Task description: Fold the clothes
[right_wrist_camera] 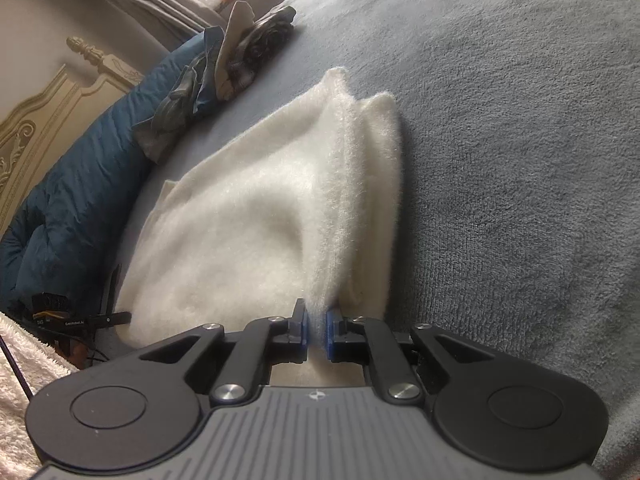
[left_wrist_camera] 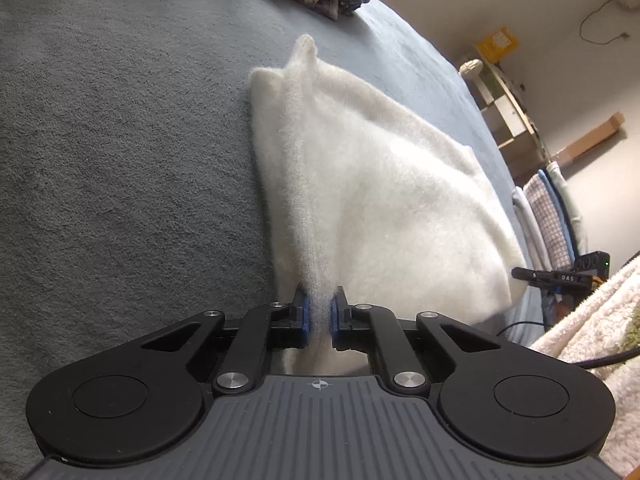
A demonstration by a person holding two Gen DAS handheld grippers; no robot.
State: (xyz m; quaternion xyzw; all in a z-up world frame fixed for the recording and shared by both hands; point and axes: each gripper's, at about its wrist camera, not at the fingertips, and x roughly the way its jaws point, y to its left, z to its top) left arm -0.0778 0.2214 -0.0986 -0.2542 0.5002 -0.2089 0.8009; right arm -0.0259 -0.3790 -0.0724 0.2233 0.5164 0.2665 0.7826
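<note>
A fluffy white garment (left_wrist_camera: 380, 184) lies on the grey bed (left_wrist_camera: 120, 160). Each hand-held gripper, left (left_wrist_camera: 319, 312) and right (right_wrist_camera: 317, 322), pinches its 6 o'clock edge. It looks soft, light and floppy; corners seem the best hold.

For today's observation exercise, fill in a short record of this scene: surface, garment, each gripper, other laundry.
surface: grey blanket
garment: fluffy white sweater, partly lifted into a ridge
left gripper: shut on a sweater edge
right gripper: shut on another sweater edge
other laundry: crumpled clothes pile at the far edge, by a blue quilt
</note>
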